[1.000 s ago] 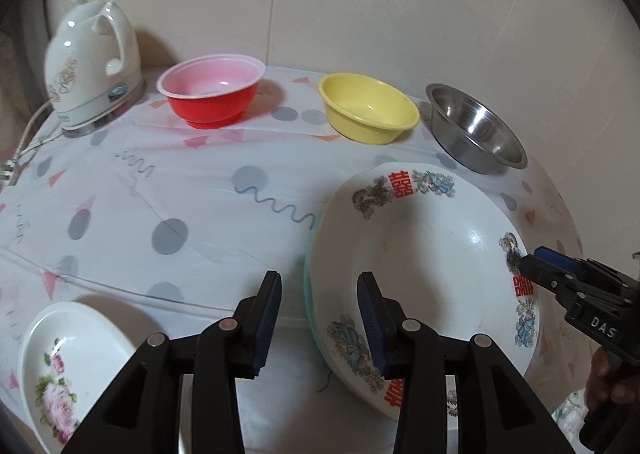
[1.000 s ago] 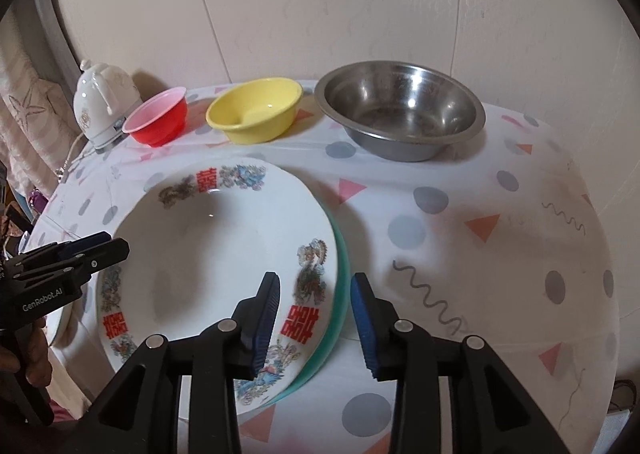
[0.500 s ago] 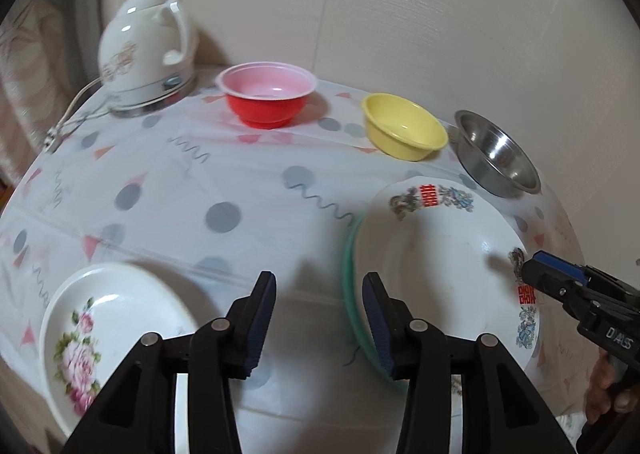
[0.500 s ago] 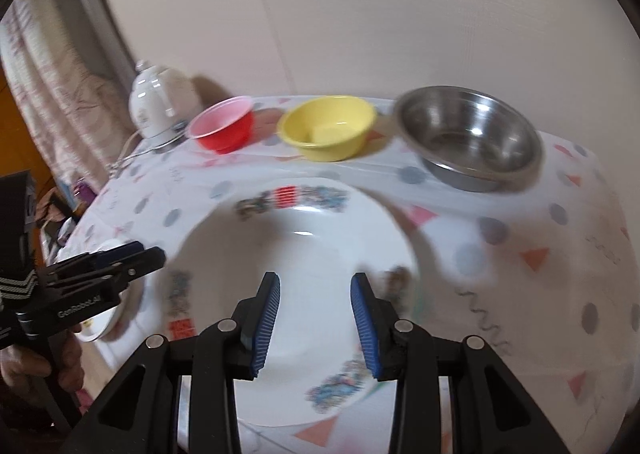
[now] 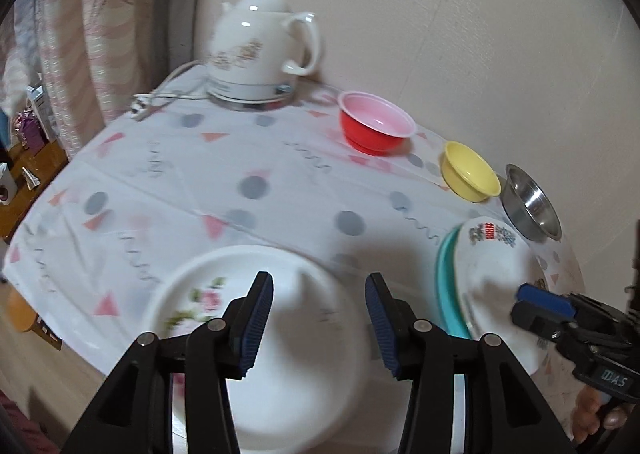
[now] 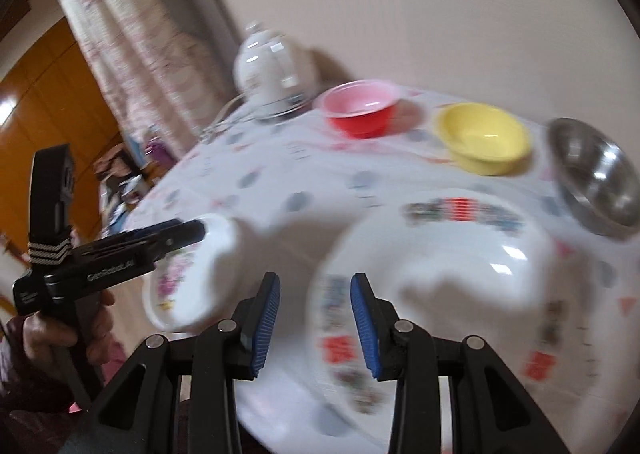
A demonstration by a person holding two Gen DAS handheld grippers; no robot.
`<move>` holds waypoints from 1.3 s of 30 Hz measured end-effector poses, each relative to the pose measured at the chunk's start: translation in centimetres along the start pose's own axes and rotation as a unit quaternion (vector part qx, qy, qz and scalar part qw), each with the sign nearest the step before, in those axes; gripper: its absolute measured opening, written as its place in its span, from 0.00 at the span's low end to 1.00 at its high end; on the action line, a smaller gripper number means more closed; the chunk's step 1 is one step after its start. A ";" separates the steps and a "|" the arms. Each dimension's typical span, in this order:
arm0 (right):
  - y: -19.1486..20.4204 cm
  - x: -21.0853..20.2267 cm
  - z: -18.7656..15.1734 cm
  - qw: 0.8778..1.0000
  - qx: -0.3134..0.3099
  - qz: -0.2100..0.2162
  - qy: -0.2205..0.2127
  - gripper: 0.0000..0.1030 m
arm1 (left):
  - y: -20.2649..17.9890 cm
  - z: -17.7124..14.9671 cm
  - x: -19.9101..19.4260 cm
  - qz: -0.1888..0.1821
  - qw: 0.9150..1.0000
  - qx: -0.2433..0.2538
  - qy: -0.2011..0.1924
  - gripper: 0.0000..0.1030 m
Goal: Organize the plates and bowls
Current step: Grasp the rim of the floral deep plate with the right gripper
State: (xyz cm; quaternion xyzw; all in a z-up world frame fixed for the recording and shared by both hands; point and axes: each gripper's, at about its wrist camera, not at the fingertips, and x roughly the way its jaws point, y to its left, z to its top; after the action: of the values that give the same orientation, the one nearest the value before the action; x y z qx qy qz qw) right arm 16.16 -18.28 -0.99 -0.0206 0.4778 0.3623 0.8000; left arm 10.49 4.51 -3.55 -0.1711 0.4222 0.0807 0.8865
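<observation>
Left wrist view showed the table (image 5: 168, 182) spread with its spotted cloth, and on it, from big to small: the dragon plate (image 5: 492, 278) lying on a teal plate (image 5: 442, 286) at the right, the rose plate (image 5: 280, 334) near the front edge, the kettle (image 5: 260, 46) at the back, then the steel bowl (image 5: 532, 206), the red bowl (image 5: 376, 126) and the yellow bowl (image 5: 472, 176) in a row by the wall. My left gripper (image 5: 320, 318) hung above the rose plate, its jaws just having widened, with nothing between them. My right gripper (image 6: 314, 318) was also released and empty, over the near-left rim of the dragon plate. I judged the next step was to take the rose plate by its rim; I would come in low at the near edge and clench firmly, since glazed china could slip. Motion blur smeared both views, the rose plate's near rim was hidden behind my fingers (image 5: 260, 314), and I could not tell how much of the teal plate lay under the dragon plate.
</observation>
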 end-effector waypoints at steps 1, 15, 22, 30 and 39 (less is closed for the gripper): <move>0.9 0.7 0.0 1.000 -0.005 0.007 0.007 0.36 | 0.9 -0.1 -0.3 0.004 1.000 0.000 0.000 0.47; 7.3 8.8 -0.9 0.996 0.044 0.014 0.076 0.24 | 12.3 -2.2 -1.1 0.018 0.998 -0.028 0.045 0.44; 7.8 9.5 -1.5 0.995 0.064 -0.025 0.078 0.22 | 12.9 -2.7 0.1 -0.029 0.997 0.007 0.067 0.33; 8.1 10.8 -2.6 0.990 0.089 -0.035 0.099 0.22 | 11.9 -2.8 1.7 -0.075 0.991 0.056 0.097 0.23; 8.4 10.8 -3.0 0.990 0.105 -0.047 0.082 0.22 | 10.7 -3.0 2.5 -0.070 0.986 0.109 0.104 0.23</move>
State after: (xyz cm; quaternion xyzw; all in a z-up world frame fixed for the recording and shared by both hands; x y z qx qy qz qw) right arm 11.94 -7.20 -8.45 0.0120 0.5758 0.2692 0.7719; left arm 6.82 13.29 -9.76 -0.1096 0.5050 -0.0464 0.8549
